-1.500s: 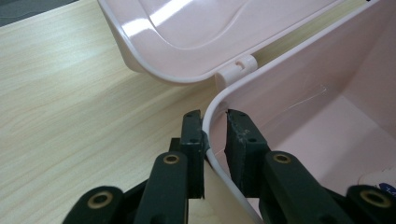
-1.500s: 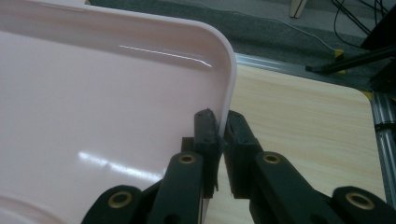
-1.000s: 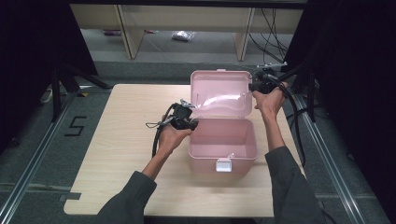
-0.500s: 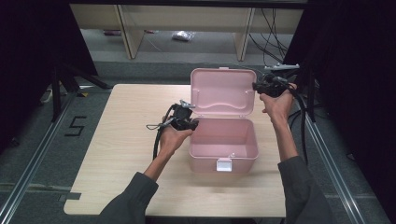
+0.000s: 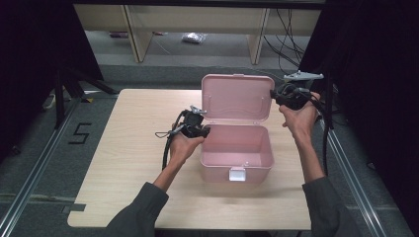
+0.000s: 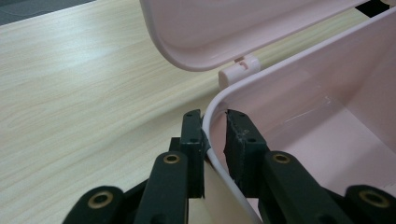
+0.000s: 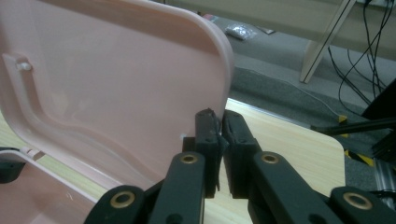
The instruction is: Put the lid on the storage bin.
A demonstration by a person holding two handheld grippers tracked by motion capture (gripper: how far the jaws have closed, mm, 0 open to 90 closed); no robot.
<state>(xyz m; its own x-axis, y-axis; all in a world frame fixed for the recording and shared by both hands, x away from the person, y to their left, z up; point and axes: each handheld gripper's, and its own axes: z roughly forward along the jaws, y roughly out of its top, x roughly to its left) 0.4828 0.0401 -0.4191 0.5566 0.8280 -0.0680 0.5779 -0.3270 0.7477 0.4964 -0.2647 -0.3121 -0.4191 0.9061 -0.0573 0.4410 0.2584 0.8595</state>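
Even overhead light on table, dark surround; gripper views sharp, near jaws soft.

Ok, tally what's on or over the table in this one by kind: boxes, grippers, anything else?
Pink box with its hinged lid standing open: 1
Handheld grippers: 2, the left gripper at the box's left wall and the right gripper by the lid's right edge
Loose items inside the box: 0
Total: 3
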